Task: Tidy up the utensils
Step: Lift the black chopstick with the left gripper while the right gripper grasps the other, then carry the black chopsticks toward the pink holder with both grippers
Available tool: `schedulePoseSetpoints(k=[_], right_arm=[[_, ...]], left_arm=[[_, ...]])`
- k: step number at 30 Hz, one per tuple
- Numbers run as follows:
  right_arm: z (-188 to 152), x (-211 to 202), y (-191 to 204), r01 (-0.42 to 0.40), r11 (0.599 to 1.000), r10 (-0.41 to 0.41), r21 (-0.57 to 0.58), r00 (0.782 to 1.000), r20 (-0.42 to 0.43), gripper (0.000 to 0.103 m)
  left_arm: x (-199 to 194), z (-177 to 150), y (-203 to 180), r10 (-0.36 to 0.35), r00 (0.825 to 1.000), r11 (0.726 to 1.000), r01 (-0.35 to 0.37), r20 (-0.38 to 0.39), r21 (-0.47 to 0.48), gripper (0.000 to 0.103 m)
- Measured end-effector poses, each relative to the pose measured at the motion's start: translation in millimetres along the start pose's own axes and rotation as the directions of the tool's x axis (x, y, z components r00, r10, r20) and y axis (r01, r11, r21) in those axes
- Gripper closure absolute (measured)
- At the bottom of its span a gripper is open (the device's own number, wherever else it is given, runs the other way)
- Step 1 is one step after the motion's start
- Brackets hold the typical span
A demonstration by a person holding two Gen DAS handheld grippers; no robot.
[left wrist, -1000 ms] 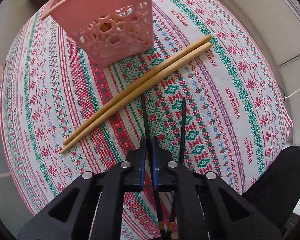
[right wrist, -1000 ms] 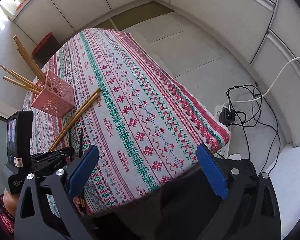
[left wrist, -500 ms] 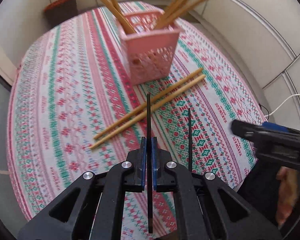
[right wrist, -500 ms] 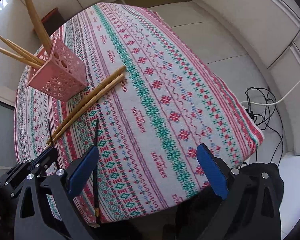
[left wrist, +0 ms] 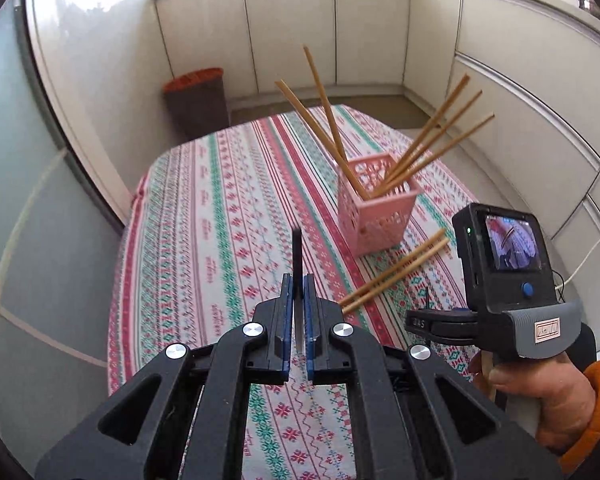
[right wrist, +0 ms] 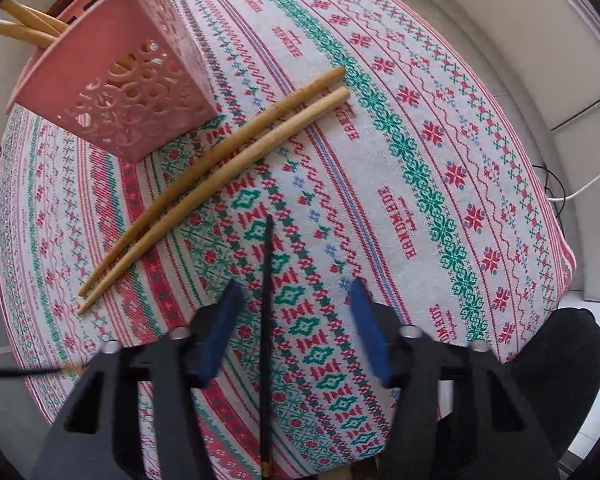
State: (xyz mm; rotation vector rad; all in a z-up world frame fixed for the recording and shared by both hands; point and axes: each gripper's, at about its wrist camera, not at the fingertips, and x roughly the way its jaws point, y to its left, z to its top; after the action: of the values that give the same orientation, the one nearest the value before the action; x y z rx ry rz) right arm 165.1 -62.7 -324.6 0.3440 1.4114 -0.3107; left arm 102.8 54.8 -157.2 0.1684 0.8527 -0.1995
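Left claw: you pinch one black chopstick, raised toward pink basket.
Right claw: closing astride second black chopstick on table; contact probably not yet made.

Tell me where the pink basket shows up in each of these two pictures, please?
Left wrist view: the pink basket stands right of centre on the tablecloth, wooden chopsticks poking out of it.
Right wrist view: the basket fills the upper left.
Shared landmark: the pair of wooden chopsticks lying on the cloth beside it.
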Motion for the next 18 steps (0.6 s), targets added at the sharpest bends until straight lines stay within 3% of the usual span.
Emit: schedulePoseSetpoints(k=[3, 5, 10, 18], right_arm=[[3, -2, -2, -0.019, 1.0, 0.019, 0.022, 1.0, -0.002, 0.092], [4, -2, -5, -0.038, 0.999, 0.038, 0.028, 0.999, 0.0, 0.097], [3, -13, -35, -0.126, 0.988, 0.127, 0.088, 0.992, -0.002, 0.098], [-3, -57, -82, -0.205, 0.974, 0.196, 0.101, 0.977, 0.087, 0.098]], left_arm=[[-10, 5, 2, 0.011, 0.999, 1.0, -0.011, 0.034, -0.003, 0.099], [-17, 7, 3, 0.011, 0.999, 1.0, -0.01, 0.05, -0.008, 0.099], [-29, 8, 3, 0.019, 0.997, 1.0, -0.018, 0.079, -0.016, 0.099], [-39, 10, -2, 0.038, 0.993, 0.999, -0.037, 0.111, -0.01, 0.099]])
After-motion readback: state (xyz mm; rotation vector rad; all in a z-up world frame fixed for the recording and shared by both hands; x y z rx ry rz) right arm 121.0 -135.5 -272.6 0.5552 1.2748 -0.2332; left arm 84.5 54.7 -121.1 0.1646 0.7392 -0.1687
